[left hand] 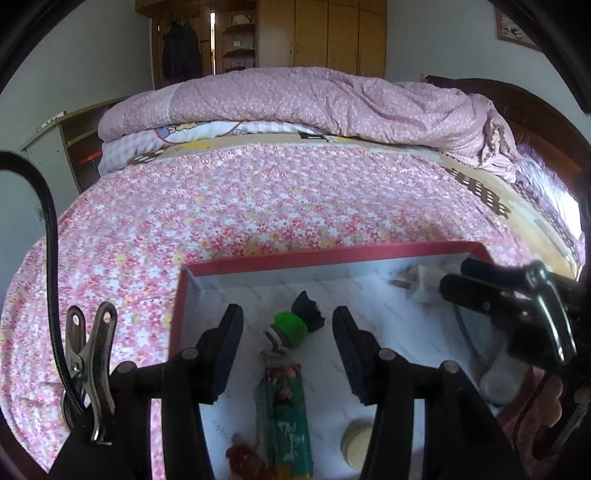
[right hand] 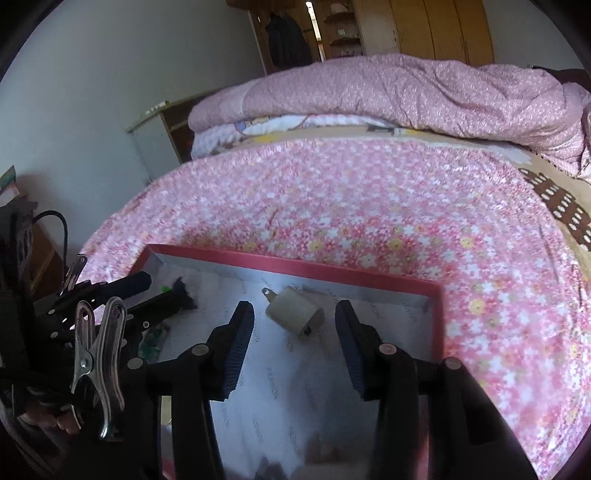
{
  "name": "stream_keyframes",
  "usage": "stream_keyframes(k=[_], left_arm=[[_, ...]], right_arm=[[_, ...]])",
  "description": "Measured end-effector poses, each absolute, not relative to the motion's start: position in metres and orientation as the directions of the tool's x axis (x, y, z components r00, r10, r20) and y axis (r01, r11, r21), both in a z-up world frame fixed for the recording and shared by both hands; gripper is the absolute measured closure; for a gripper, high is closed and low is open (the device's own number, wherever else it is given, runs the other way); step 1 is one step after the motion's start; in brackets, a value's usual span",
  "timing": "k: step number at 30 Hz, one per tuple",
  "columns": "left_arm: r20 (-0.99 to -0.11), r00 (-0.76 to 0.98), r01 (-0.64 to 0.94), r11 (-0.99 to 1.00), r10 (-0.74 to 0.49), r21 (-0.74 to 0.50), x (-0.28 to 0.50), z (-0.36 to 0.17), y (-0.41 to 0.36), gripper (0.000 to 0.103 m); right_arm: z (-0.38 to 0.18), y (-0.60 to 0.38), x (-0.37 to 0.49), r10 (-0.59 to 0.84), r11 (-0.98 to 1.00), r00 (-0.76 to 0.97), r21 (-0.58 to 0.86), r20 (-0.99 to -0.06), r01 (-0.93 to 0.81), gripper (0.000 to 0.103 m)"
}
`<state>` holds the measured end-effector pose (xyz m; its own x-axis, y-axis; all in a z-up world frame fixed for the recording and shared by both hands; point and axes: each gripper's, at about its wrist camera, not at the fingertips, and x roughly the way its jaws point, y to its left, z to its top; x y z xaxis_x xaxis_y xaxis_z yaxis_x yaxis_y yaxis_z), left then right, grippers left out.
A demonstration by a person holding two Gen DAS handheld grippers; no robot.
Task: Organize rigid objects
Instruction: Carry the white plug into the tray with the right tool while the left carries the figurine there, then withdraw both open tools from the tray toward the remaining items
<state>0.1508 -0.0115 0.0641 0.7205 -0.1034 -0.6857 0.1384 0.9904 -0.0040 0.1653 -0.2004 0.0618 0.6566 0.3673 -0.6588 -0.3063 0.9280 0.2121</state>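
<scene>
A red box with a white lining lies on the flowered bedsheet. Inside it lie a small figure with a green cap, a green lighter-like stick, a cream round piece and a white charger plug. My left gripper hangs open above the figure, its pads clear of it. In the right wrist view the charger plug lies in the box just beyond my right gripper, which is open and touches nothing. The right gripper's black body shows at the box's right side.
A folded pink quilt lies across the far side of the bed, with wooden wardrobes behind. A reddish-brown item and a pale oblong thing also lie in the box. The flowered sheet spreads beyond the box.
</scene>
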Motion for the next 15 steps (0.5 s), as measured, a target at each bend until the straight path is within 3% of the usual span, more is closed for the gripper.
stream_keyframes(k=[15], left_arm=[[-0.659,0.739,0.184,0.983,-0.138,0.0,0.076,0.089,-0.026,0.05]], right_arm=[[0.084,-0.204,0.077,0.364,0.921,0.646,0.154,-0.671,-0.359,0.055]])
